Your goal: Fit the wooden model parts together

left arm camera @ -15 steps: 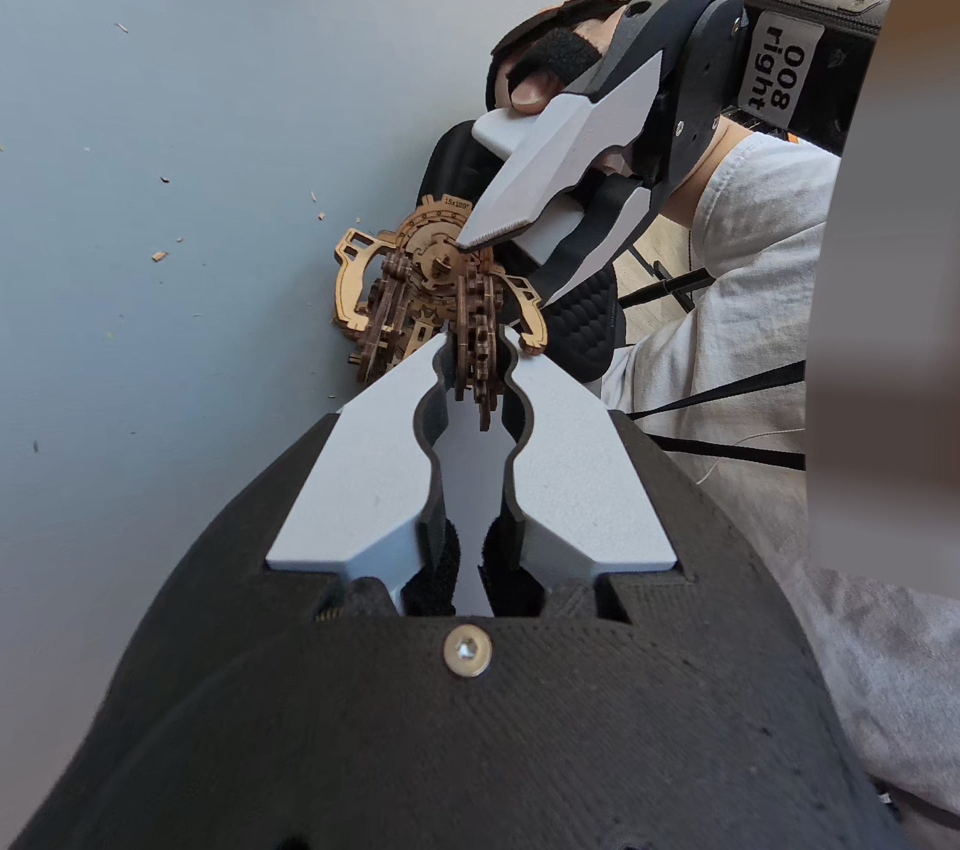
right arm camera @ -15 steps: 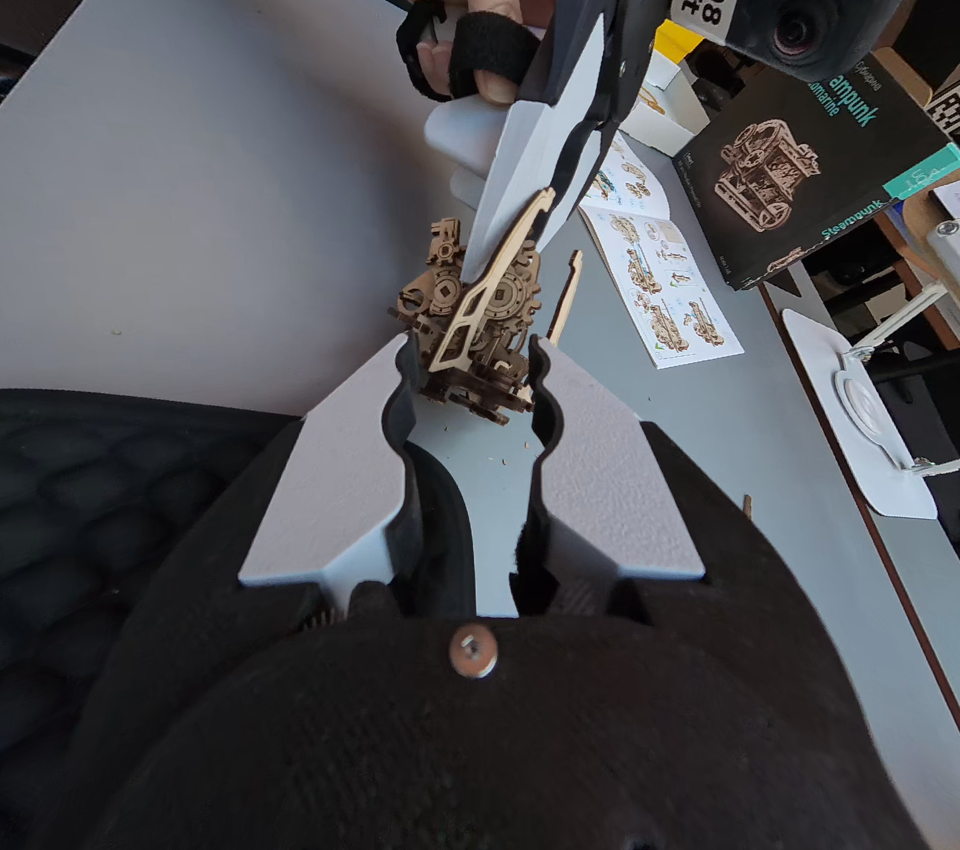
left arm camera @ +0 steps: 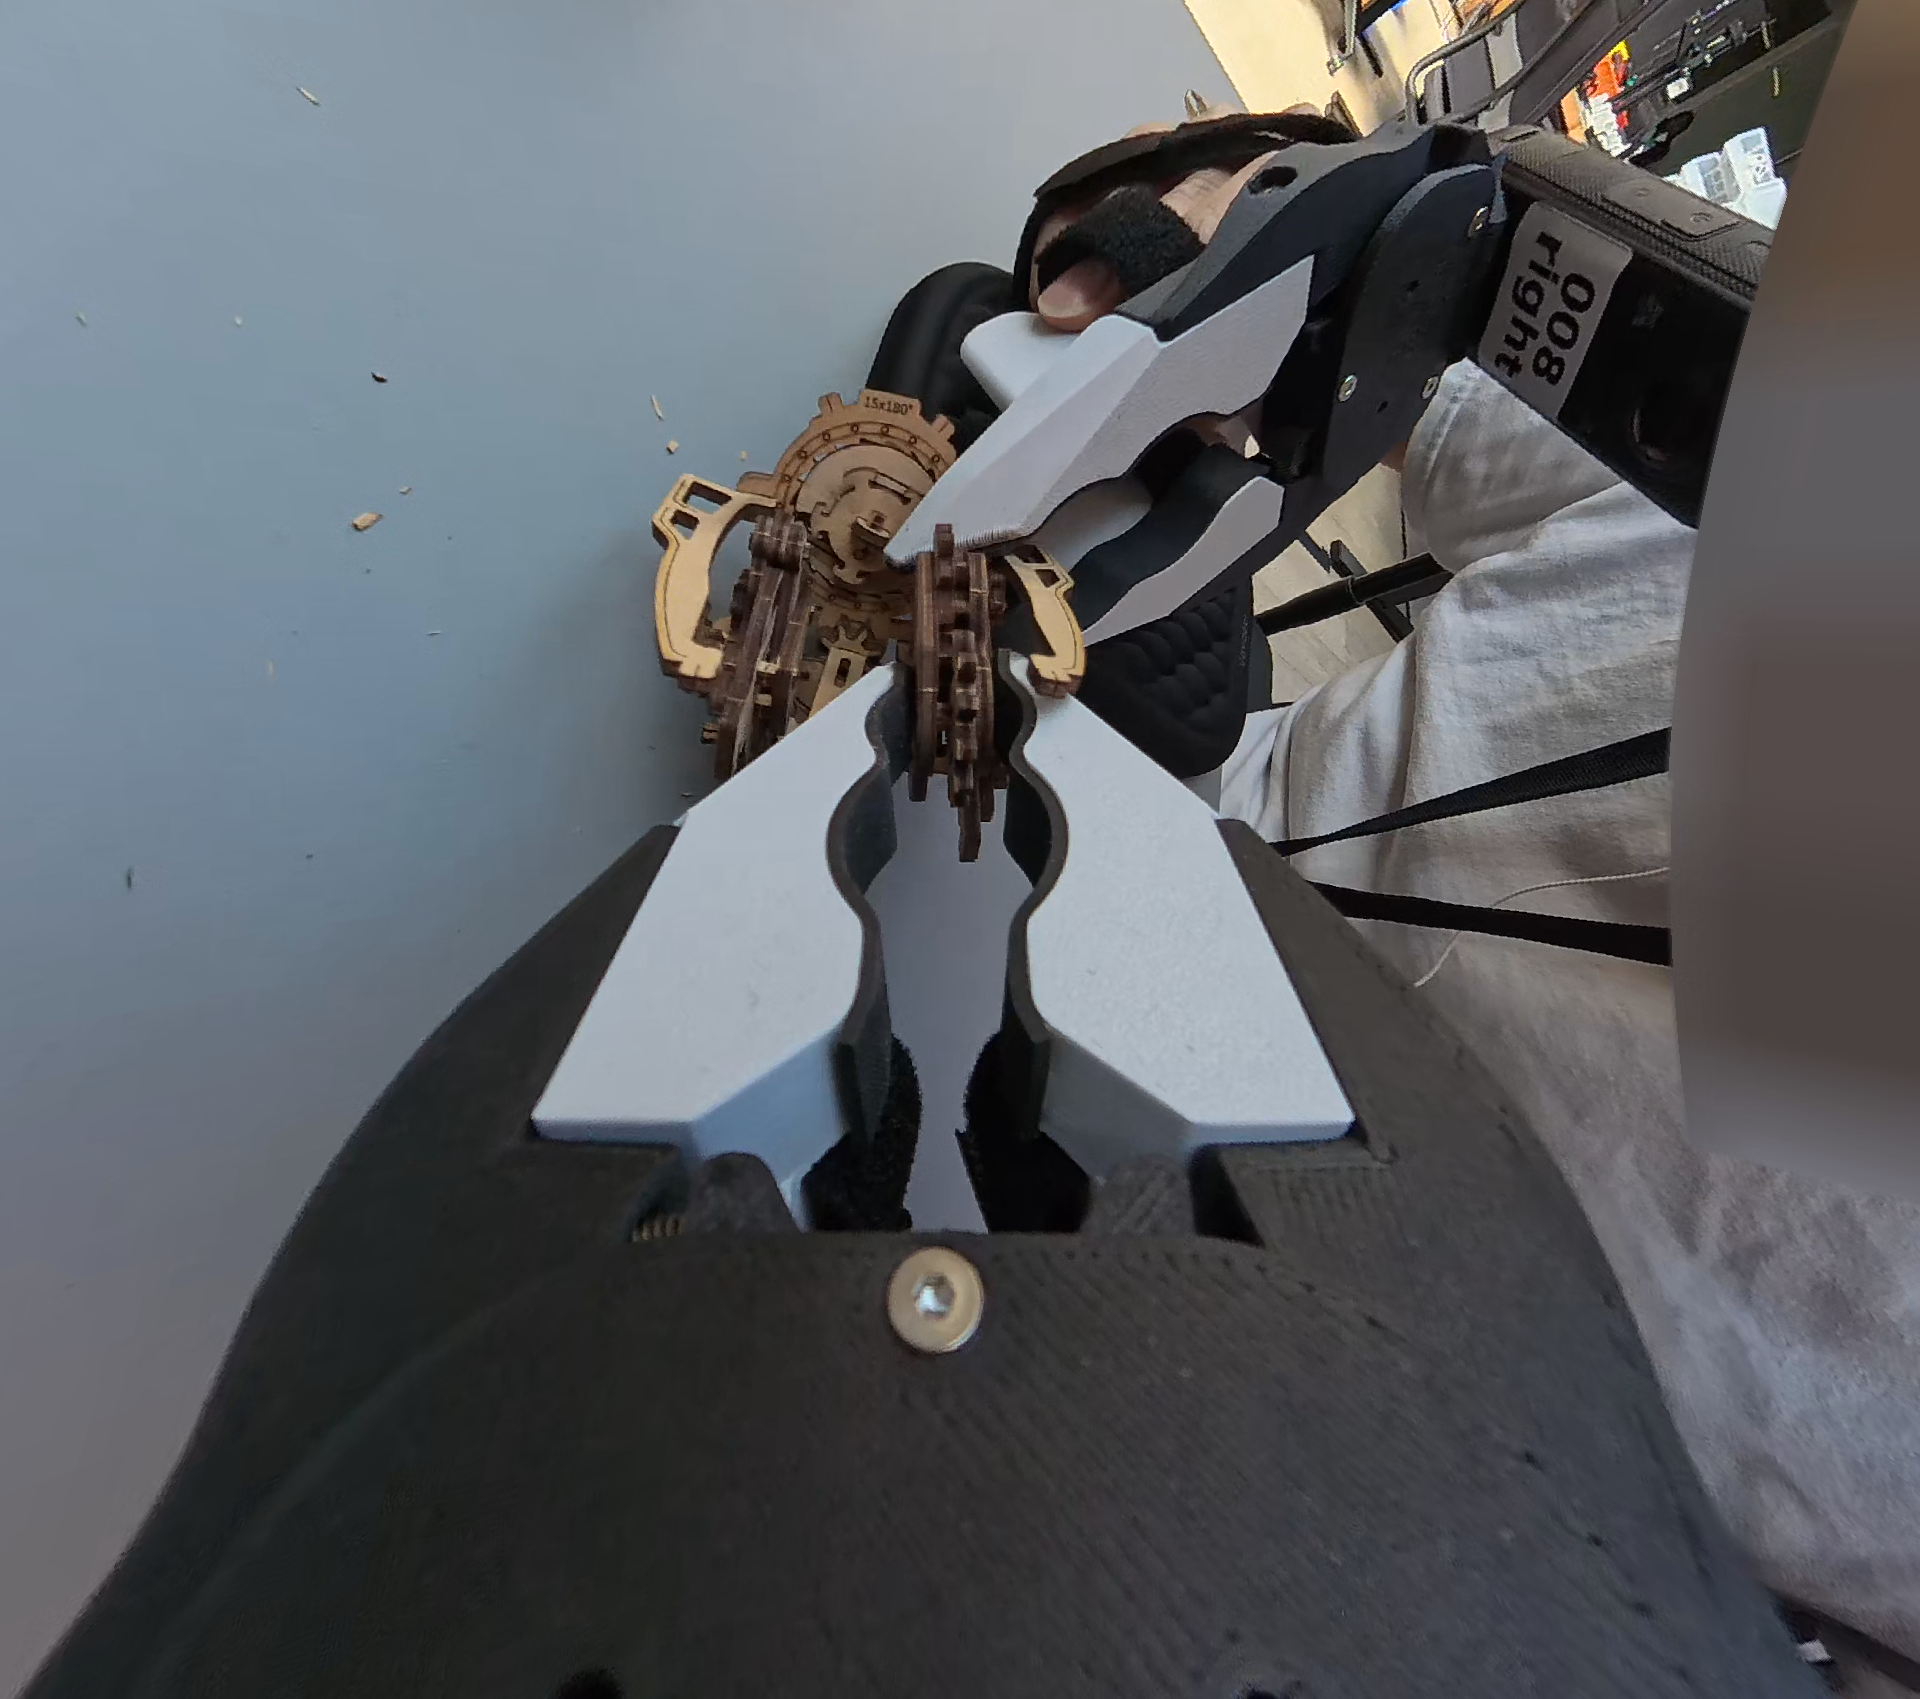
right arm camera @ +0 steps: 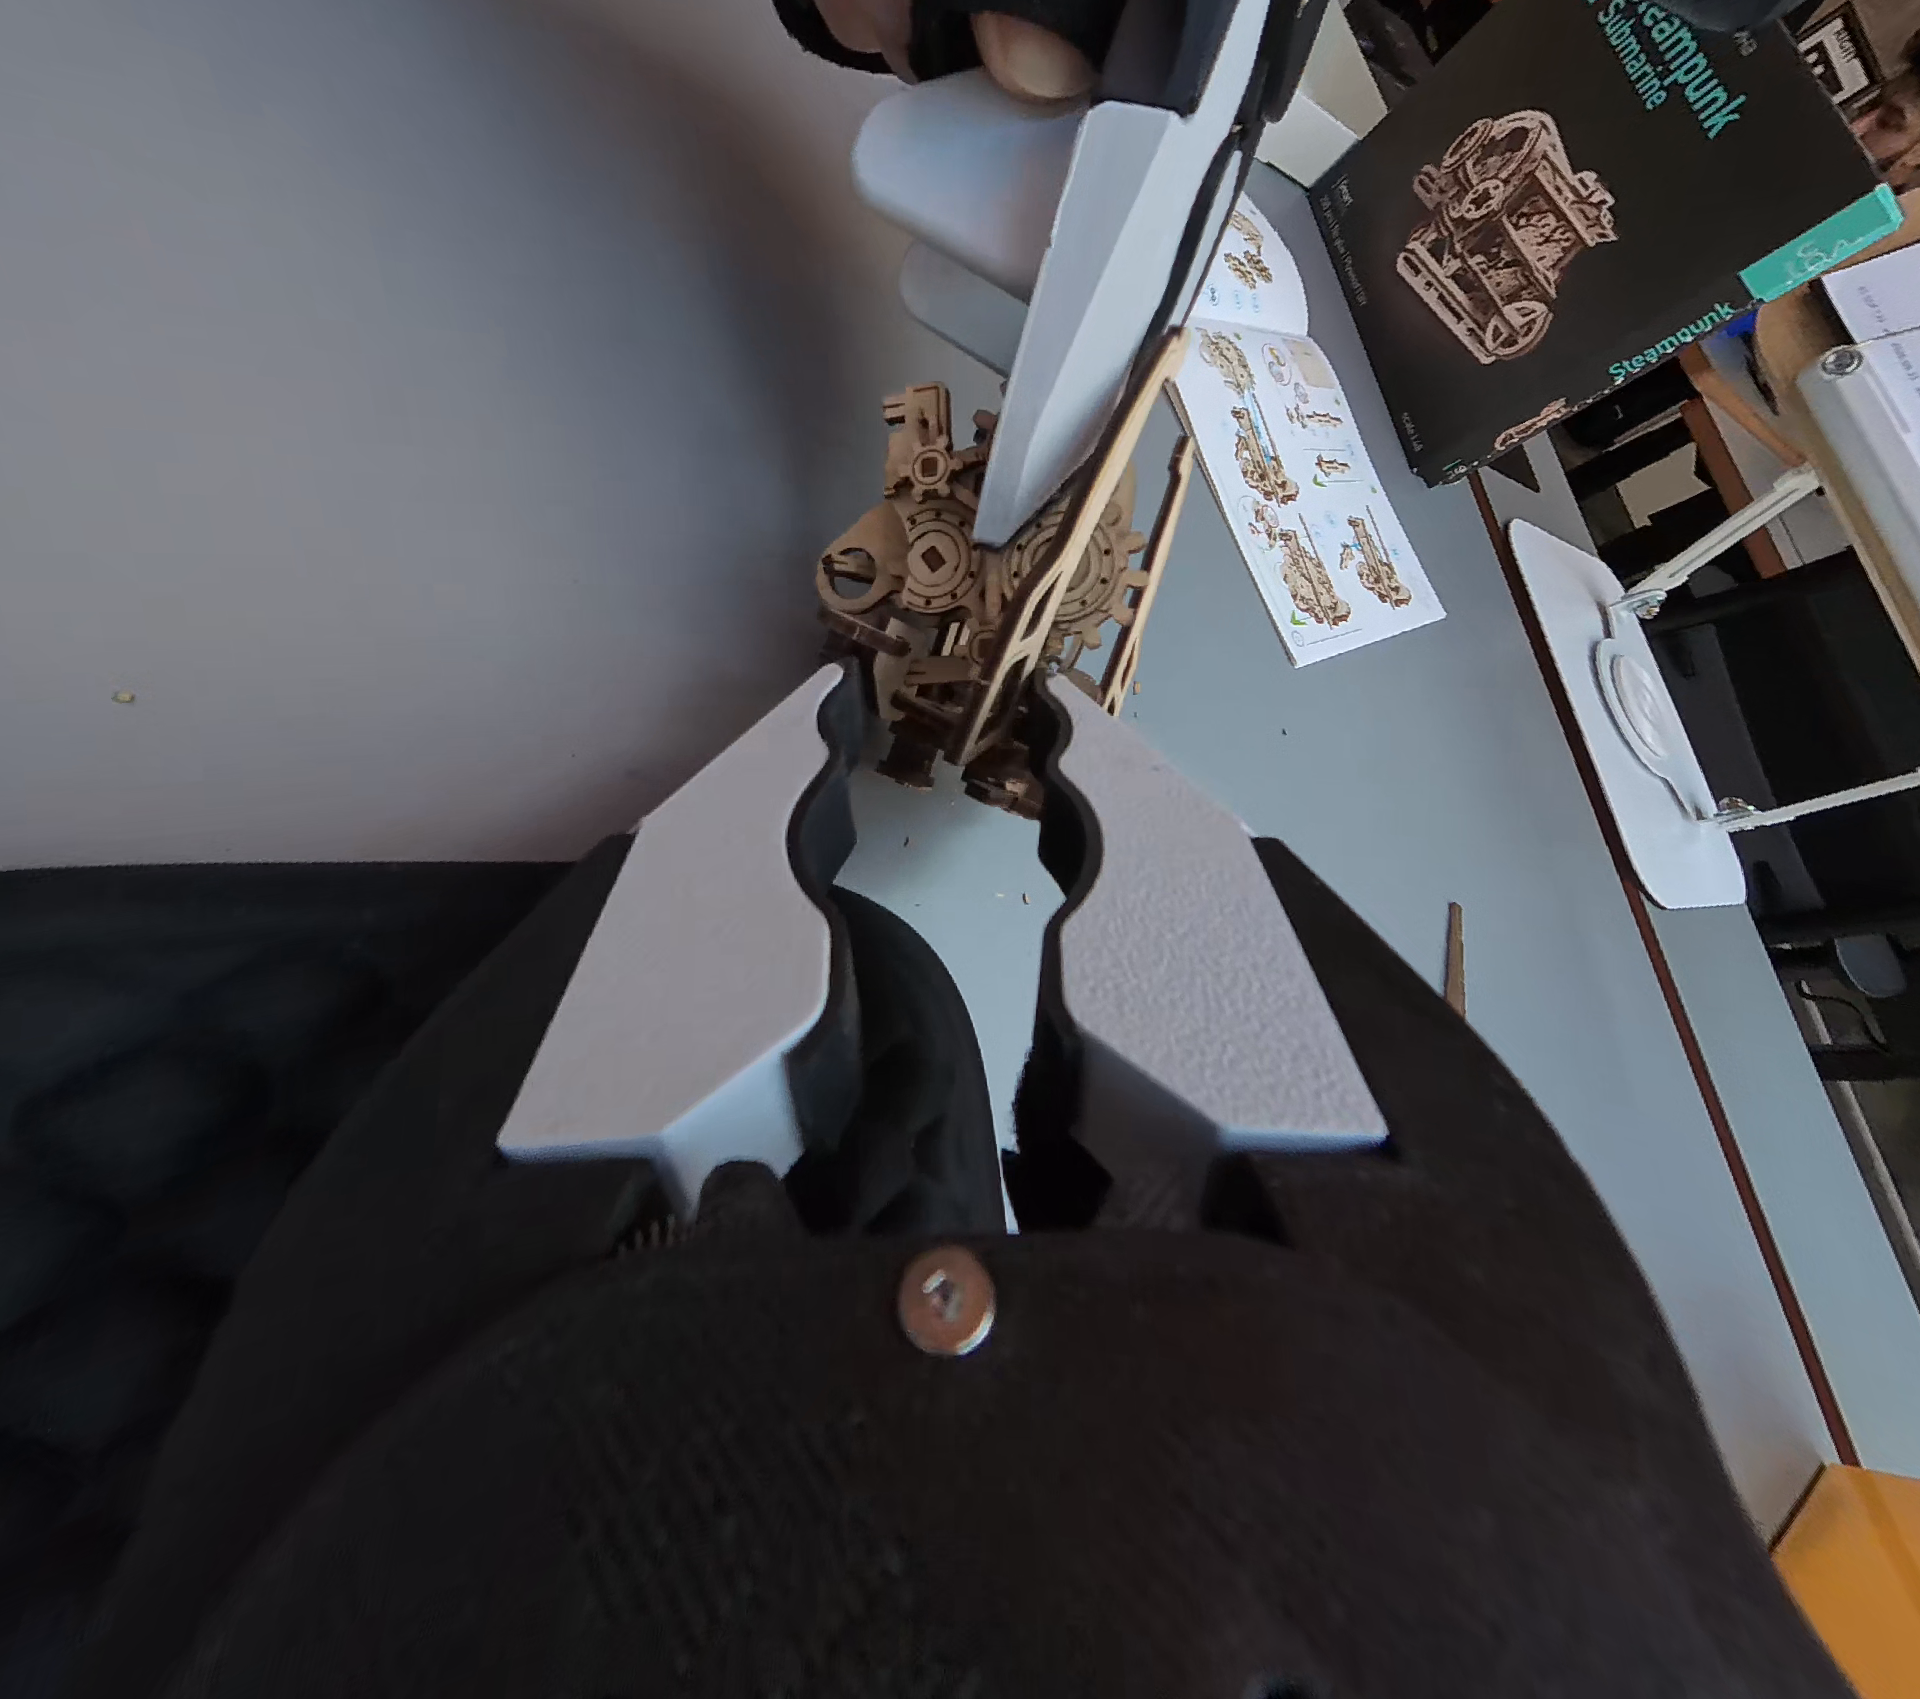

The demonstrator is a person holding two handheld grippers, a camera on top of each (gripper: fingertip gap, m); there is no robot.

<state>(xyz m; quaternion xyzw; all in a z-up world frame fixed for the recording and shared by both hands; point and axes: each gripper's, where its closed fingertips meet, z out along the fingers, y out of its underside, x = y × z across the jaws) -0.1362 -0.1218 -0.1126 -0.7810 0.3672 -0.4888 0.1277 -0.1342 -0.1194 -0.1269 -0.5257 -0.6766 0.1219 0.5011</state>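
A partly built wooden model (left arm camera: 821, 506) of light frames and dark gears is held just above the grey table (left arm camera: 416, 195). My left gripper (left arm camera: 956, 678) is shut on the model's dark gear stack (left arm camera: 951, 714). My right gripper (left arm camera: 997, 595) comes in from the right, one fingertip on top of the gears and the other behind a light frame. In the right wrist view my right gripper (right arm camera: 940, 693) is shut on the lower dark blocks of the model (right arm camera: 935, 569). The left gripper (right arm camera: 997, 537) comes down from above, beside a light frame strip (right arm camera: 1081, 506).
An open instruction booklet (right arm camera: 1309, 506) and a black kit box (right arm camera: 1590, 215) lie at the far right. A white stand base (right arm camera: 1631, 714) sits at the table's right edge, with a loose wooden stick (right arm camera: 1455, 953) nearer. Wood chips (left arm camera: 364, 521) dot the table. A person's sleeve (left arm camera: 1507, 714) is on the right. Only a small space, under 4 cm, lies between the two pairs of fingers.
Both grippers keep their hold on the model. The right gripper's upper fingertip has slid a little lower onto the gear stack; the left gripper looms slightly closer in the right wrist view.
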